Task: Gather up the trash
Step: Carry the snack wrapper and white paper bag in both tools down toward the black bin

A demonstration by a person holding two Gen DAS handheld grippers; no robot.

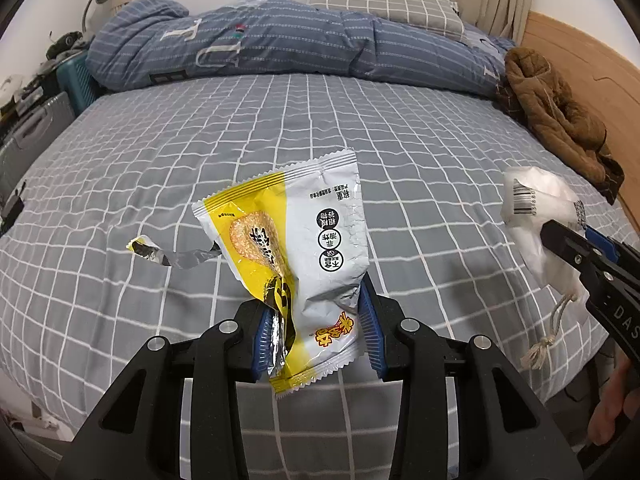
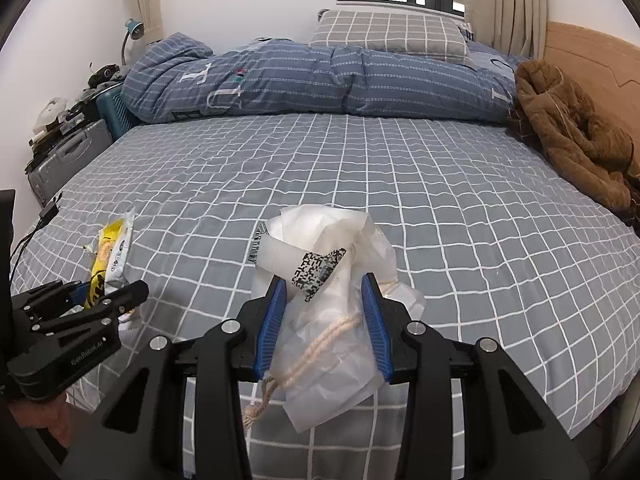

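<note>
Trash is held in both hands above the bed [image 1: 280,120], which wears a grey sheet with white squares. The left hand-held gripper [image 1: 320,328] pinches a yellow and silver snack wrapper [image 1: 304,232] between its blue pads [image 1: 370,336] — the wrapper stands up out of the jaws, torn open, with a thin foil strip [image 1: 176,256] hanging off to its left side. In the right wrist view the same wrapper [image 2: 114,252] shows at the lower left, lifted clear of the sheet.

The right hand-held gripper [image 2: 324,320] is pressed on a crumpled white paper bag [image 2: 332,264] with a black code label and a barcode; a beige string handle [image 2: 304,356] hangs down from it between the jaws. From the left wrist view this bag [image 1: 536,208] is at the right, well apart from the wrapper.

At the far side of the bed lie a folded blue quilt [image 2: 320,80] and a grey checked pillow [image 2: 392,32]. A brown jacket [image 2: 572,128] lies by the wooden headboard [image 2: 592,52]. Beside the bed at the left stands a grey suitcase [image 2: 68,156].
</note>
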